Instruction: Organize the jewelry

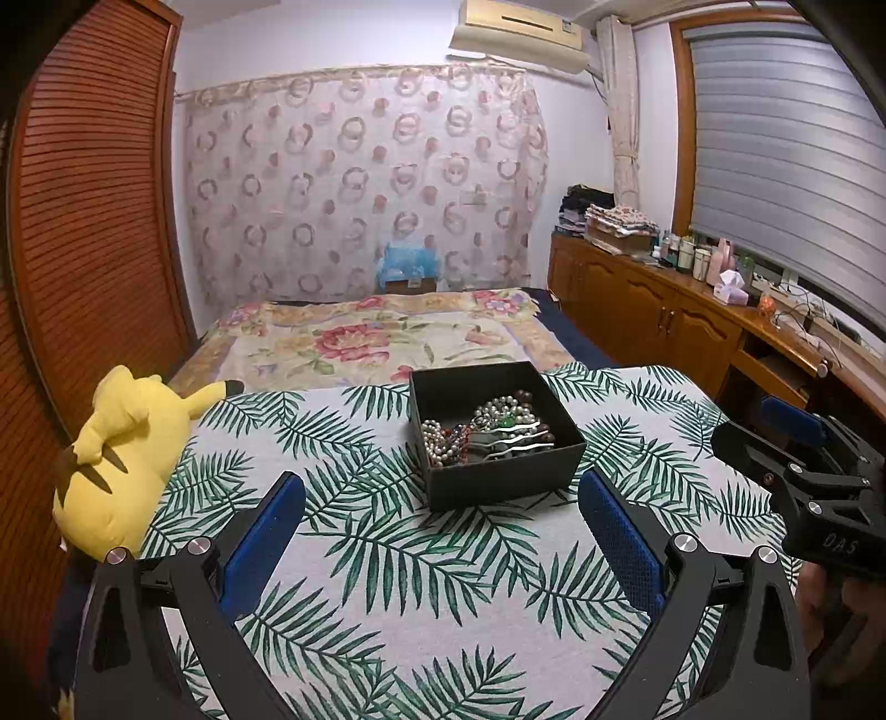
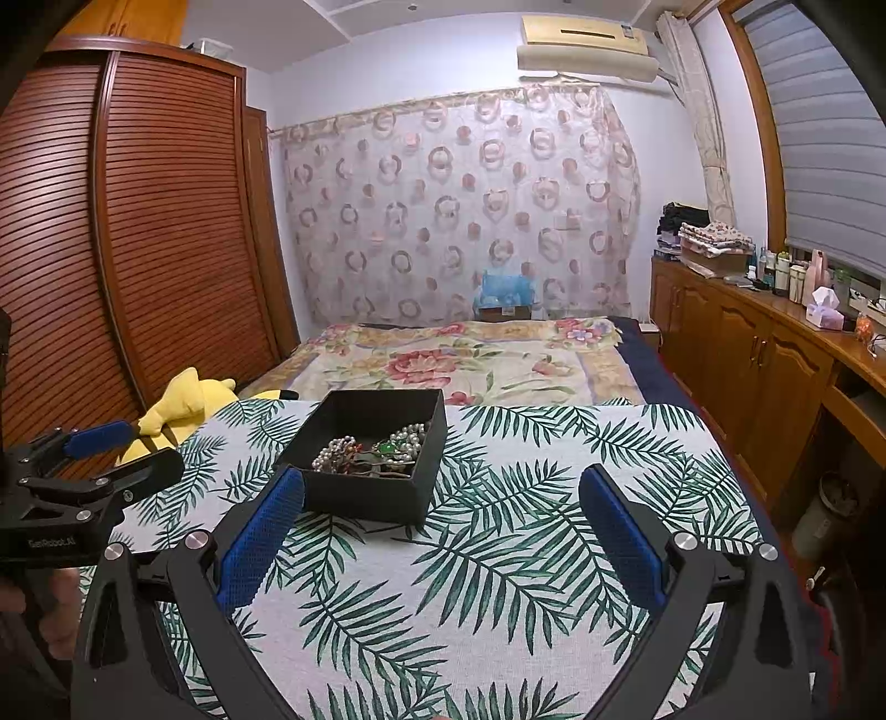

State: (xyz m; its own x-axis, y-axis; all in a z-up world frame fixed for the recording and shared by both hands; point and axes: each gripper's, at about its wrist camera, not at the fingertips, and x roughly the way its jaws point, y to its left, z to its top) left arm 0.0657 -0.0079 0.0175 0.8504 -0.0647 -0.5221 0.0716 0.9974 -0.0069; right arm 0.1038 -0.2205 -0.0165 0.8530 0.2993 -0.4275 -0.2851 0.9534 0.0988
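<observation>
Left gripper (image 1: 443, 531) and right gripper (image 2: 443, 531): jaws spread wide, empty. Jewelry (image 1: 487, 432) fills black box (image 1: 498, 482) on bed.

Right tool (image 1: 786, 437): "DAS", perhaps; left tool (image 2: 119, 448): "GenRobot.AI".

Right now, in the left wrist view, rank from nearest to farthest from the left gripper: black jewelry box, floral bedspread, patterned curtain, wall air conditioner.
1. Black jewelry box, just ahead on the leaf-print cloth.
2. Floral bedspread, beyond the box.
3. Patterned curtain, behind the bed.
4. Wall air conditioner, upper right; too close to the curtain to call.
</observation>
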